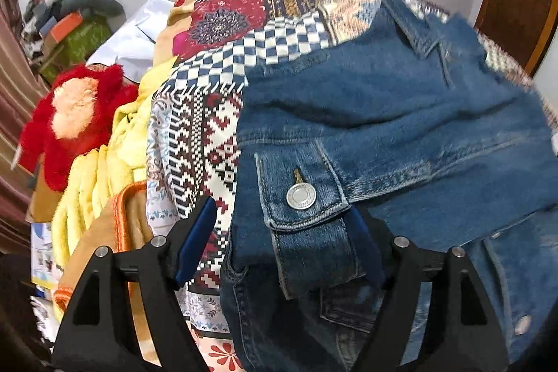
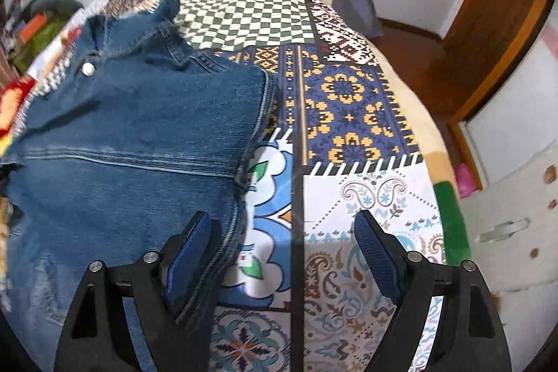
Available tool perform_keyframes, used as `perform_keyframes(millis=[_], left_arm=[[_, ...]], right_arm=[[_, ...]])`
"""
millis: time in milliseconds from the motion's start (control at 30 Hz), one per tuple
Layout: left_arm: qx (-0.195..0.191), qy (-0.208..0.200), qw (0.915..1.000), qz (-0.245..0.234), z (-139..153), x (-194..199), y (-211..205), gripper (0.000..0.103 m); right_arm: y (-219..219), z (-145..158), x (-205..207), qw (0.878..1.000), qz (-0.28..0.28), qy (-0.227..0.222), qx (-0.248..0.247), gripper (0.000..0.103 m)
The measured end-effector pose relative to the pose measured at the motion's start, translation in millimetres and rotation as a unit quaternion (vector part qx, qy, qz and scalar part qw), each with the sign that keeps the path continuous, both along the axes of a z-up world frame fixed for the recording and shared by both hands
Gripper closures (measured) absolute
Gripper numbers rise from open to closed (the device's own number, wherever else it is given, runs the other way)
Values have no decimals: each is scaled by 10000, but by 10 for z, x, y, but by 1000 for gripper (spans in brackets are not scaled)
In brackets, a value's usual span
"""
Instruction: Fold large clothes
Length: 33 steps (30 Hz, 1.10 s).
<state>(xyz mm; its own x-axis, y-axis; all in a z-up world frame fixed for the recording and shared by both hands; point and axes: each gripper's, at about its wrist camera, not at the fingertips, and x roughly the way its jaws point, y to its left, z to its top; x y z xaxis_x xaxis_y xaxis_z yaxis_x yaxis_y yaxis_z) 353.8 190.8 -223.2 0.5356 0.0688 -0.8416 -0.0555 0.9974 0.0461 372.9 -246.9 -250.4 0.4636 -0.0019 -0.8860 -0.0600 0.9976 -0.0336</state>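
Observation:
A blue denim jacket (image 1: 383, 100) lies spread on a patchwork-print bed cover (image 1: 209, 128). My left gripper (image 1: 279, 239) stands open just above it. A buttoned denim cuff (image 1: 303, 197) lies between the blue pads, and the left pad is clear of the cloth. In the right wrist view the jacket (image 2: 122, 128) covers the left half of the bed cover (image 2: 348, 100), collar at the far end. My right gripper (image 2: 284, 253) is open at the jacket's right edge. Its left finger hangs over the denim hem and its right finger over bare cover.
A red plush toy (image 1: 76, 114), yellow cloth (image 1: 97, 180) and a white garment (image 1: 129, 40) pile up left of the jacket. Boxes and clutter (image 1: 69, 33) sit by the wall. A grey bag (image 2: 355, 6), wooden door (image 2: 488, 23) and white cabinet (image 2: 516, 197) stand beyond the bed's right edge.

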Motion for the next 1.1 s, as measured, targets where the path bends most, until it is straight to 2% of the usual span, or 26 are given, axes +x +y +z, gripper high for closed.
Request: perform_keyframes(millis=[100, 267, 467, 567, 767, 867, 967, 1033, 1100], left_arm=[[-160, -27, 9999, -42, 117, 61, 13, 27], [-378, 84, 9986, -370, 218, 91, 17, 25], [-631, -93, 9980, -30, 342, 101, 318, 20], [-586, -39, 9980, 227, 280, 299, 461, 20], [-881, 353, 9950, 308, -83, 799, 563, 20], [-1014, 624, 9924, 320, -310, 991, 570, 28], [-1194, 782, 9895, 210, -478, 1112, 556, 38], [-1178, 753, 9901, 154, -517, 1156, 525, 46], [-1244, 628, 9901, 157, -526, 1187, 501, 58]], right_arm=[[-28, 82, -4, 9993, 0, -18, 366, 20], [-51, 246, 53, 9969, 35, -40, 788, 20], [-55, 391, 194, 9948, 69, -197, 997, 20], [-26, 369, 324, 9940, 39, -189, 1072, 20], [-8, 146, 582, 9916, 7, 40, 1293, 20], [-16, -7, 726, 9902, -93, 215, 1374, 21], [17, -147, 852, 9881, -24, 386, 1487, 28], [51, -234, 928, 9868, 39, 489, 1545, 37], [101, -319, 1015, 9865, 4, 498, 1558, 39]])
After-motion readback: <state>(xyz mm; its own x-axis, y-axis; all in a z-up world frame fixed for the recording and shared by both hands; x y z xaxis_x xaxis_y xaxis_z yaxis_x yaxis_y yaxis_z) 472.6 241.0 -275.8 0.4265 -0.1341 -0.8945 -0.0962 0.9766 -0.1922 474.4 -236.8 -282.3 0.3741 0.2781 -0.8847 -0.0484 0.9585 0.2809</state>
